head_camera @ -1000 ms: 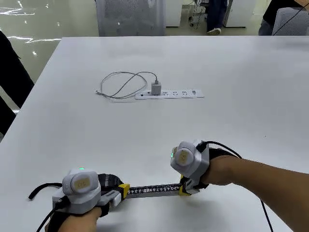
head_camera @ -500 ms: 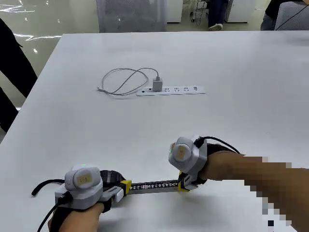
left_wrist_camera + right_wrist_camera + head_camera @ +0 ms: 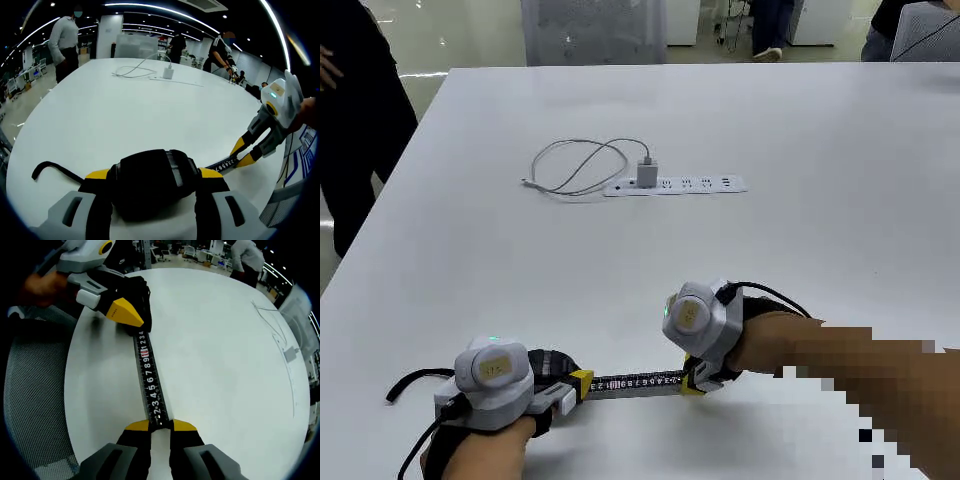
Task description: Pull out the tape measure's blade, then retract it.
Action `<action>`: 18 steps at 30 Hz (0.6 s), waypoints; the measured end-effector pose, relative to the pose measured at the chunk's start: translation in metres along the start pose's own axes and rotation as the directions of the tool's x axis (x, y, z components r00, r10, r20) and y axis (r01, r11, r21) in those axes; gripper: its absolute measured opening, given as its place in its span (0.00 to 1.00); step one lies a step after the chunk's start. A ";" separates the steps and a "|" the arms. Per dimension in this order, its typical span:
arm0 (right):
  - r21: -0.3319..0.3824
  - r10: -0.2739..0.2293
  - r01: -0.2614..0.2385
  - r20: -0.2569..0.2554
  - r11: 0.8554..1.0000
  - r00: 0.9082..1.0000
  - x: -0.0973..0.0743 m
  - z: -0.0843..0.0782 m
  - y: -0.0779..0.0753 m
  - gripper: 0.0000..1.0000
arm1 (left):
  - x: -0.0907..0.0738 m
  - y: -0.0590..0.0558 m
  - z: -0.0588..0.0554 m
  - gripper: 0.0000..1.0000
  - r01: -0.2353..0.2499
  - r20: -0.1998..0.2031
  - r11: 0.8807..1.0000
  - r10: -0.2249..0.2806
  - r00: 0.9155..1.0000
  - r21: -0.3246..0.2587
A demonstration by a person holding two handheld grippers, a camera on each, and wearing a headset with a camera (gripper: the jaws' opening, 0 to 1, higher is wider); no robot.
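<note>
Fingers (image 3: 97,174) of the left gripper (image 3: 154,172) clamp the tape measure case (image 3: 150,192); those of the right gripper (image 3: 154,426) pinch the blade (image 3: 146,372) tip, near the case.

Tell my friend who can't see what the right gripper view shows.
The right gripper pinches the end of a tape measure blade, which stretches across the white table to the black case held by the left gripper.

Matt black tape measure (image 3: 150,182), smooth table (image 3: 800,120)
</note>
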State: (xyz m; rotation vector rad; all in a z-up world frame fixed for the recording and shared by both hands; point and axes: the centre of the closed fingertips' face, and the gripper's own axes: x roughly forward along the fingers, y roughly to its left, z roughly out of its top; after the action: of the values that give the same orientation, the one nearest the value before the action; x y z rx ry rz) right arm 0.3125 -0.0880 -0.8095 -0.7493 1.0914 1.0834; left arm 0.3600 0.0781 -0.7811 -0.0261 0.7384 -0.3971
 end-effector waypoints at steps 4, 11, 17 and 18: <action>0.009 0.000 0.000 0.013 1.000 1.000 0.000 0.002 -0.001 0.09 | 0.000 0.000 0.000 0.63 0.000 -0.001 1.000 0.000 1.000 0.000; 0.011 0.000 0.000 0.009 1.000 1.000 0.001 0.005 0.002 0.09 | 0.000 0.001 0.001 0.63 0.001 0.000 1.000 -0.001 1.000 0.000; 0.016 0.000 0.000 0.011 1.000 1.000 0.001 0.006 0.001 0.09 | 0.000 0.001 0.000 0.63 0.000 -0.001 1.000 0.000 1.000 -0.001; 0.031 -0.004 0.004 0.017 0.999 1.000 0.001 0.007 0.001 0.09 | 0.000 0.001 0.000 0.63 0.000 -0.001 1.000 0.000 1.000 -0.001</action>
State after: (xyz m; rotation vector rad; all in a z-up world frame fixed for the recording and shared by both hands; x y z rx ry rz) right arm 0.3138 -0.0811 -0.8087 -0.7160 1.0897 1.0651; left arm 0.3604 0.0786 -0.7813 -0.0270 0.7397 -0.3970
